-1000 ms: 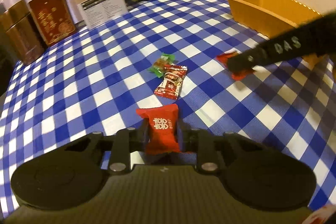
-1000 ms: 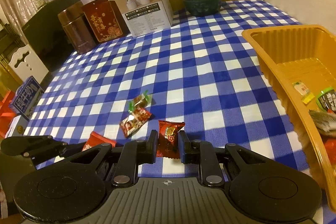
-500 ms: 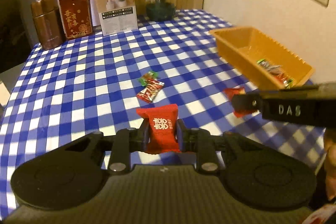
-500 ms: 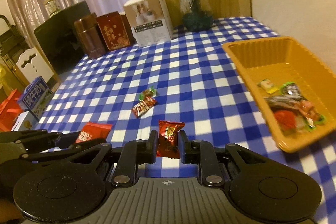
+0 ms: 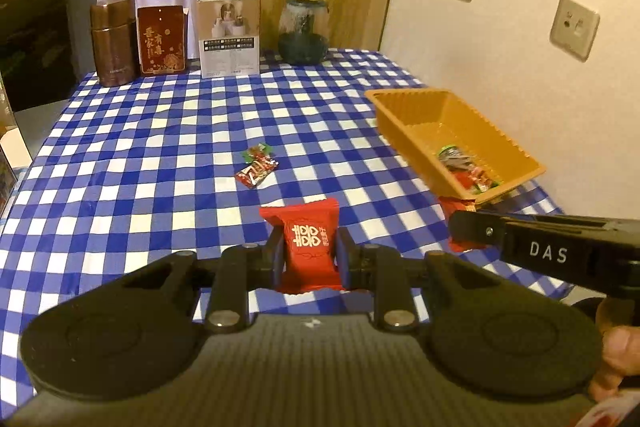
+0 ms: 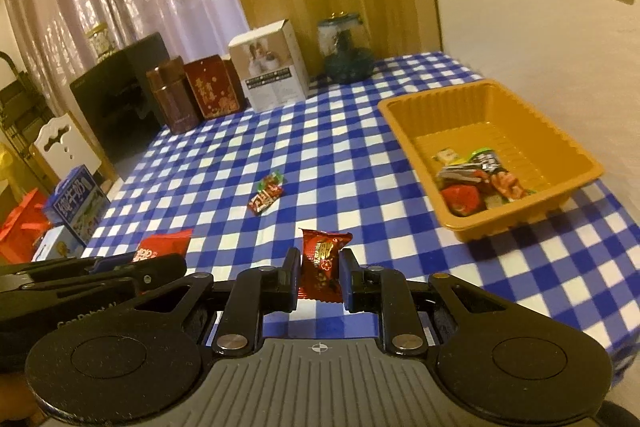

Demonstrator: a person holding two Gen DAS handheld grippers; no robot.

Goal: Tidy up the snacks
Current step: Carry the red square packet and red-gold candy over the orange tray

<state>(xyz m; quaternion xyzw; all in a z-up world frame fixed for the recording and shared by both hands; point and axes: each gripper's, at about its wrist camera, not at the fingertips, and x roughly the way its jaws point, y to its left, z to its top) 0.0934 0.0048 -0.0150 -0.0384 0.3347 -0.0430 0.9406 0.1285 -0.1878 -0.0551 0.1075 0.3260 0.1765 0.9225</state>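
**Both grippers loaded, tray off to the right**

Your left gripper [image 5: 308,253] is clamped on a red packet [image 5: 308,247] with white characters — the packet stands upright between the pads, its top edge poking above the fingertips at 12 o'clock and its bottom edge showing below them. Your right gripper [image 6: 320,269] is closed just as tight on a darker red candy [image 6: 322,261] with gold print, held upright in the same way, crimped top above the pads.

The orange tray [image 6: 520,99] sits on the checked cloth [image 6: 340,147] at about 2 o'clock from your right gripper, well apart from it; from your left gripper it lies at about 1 to 2 o'clock [image 5: 400,107]. A heap of wrapped snacks [image 6: 476,183] fills its near end; the far end is bare.

Two loose candies remain on the cloth, touching each other: a green-ended one [image 5: 258,151] and a red bar [image 5: 256,173] just in front of it. They lie at 11 o'clock from your left gripper and about the same from your right, near the middle of the table.

From the left camera your right gripper reaches in from 3 o'clock, its candy partly hidden behind the finger — part of your hand [image 5: 618,355] shows at the lower right edge.
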